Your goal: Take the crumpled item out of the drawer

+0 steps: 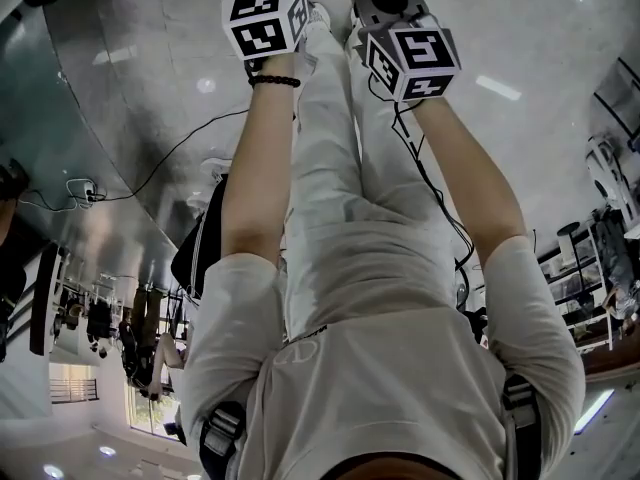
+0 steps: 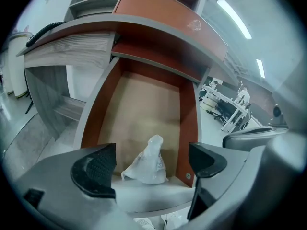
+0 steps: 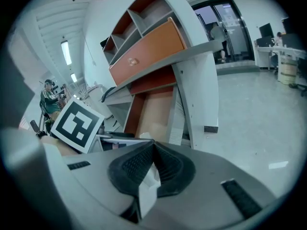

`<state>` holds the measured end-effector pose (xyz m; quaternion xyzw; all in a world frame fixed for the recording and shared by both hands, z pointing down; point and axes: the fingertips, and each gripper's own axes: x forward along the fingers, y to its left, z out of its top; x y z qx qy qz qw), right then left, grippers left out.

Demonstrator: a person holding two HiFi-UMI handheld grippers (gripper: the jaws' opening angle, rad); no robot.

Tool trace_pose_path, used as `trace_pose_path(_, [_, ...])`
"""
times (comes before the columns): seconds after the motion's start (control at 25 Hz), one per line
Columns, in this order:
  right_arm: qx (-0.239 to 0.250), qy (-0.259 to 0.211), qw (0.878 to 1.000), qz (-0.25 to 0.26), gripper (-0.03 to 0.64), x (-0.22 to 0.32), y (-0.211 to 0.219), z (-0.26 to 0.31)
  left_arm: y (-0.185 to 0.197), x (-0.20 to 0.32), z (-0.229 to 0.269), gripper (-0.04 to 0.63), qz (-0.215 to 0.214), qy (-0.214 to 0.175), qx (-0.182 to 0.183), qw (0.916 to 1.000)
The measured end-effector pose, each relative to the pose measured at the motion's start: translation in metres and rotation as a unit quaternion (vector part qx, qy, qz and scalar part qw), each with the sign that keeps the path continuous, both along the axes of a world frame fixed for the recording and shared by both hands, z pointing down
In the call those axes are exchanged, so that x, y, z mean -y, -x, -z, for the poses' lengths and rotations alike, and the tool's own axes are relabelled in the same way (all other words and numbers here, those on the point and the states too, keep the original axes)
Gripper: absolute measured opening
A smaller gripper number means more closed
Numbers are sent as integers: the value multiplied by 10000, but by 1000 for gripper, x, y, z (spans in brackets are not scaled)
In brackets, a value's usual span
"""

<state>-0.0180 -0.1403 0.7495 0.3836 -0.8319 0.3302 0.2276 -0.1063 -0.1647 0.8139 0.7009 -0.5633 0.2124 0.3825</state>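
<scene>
Aiming our left gripper (image 2: 152, 163), jaws apart, at the crumpled bag (image 2: 146, 162) in the drawer (image 2: 190, 123), right gripper (image 3: 153, 163) clamping a white scrap (image 3: 146, 191), we pinch next.

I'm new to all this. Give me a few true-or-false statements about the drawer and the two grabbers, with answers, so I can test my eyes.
1. The left gripper has its jaws apart. True.
2. The drawer is pushed shut. False: it is pulled open.
3. The crumpled white item lies inside the drawer, at its front end. True.
4. The left gripper clamps the crumpled white item. False: its pads do not touch it.
5. The right gripper is wide open. False: its jaws are shut on a white scrap.
</scene>
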Motion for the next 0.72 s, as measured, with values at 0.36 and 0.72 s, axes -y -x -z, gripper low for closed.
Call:
trace_pose_path(0.36, [0,48,10000,49,2,0,9,-14,3,0,-12,454,-132,276,420,9986])
trace_pose_path(0.72, [-21,92,10000,-15,1,2,5,-22,-9,1,-16,366,-526,586,864,9931])
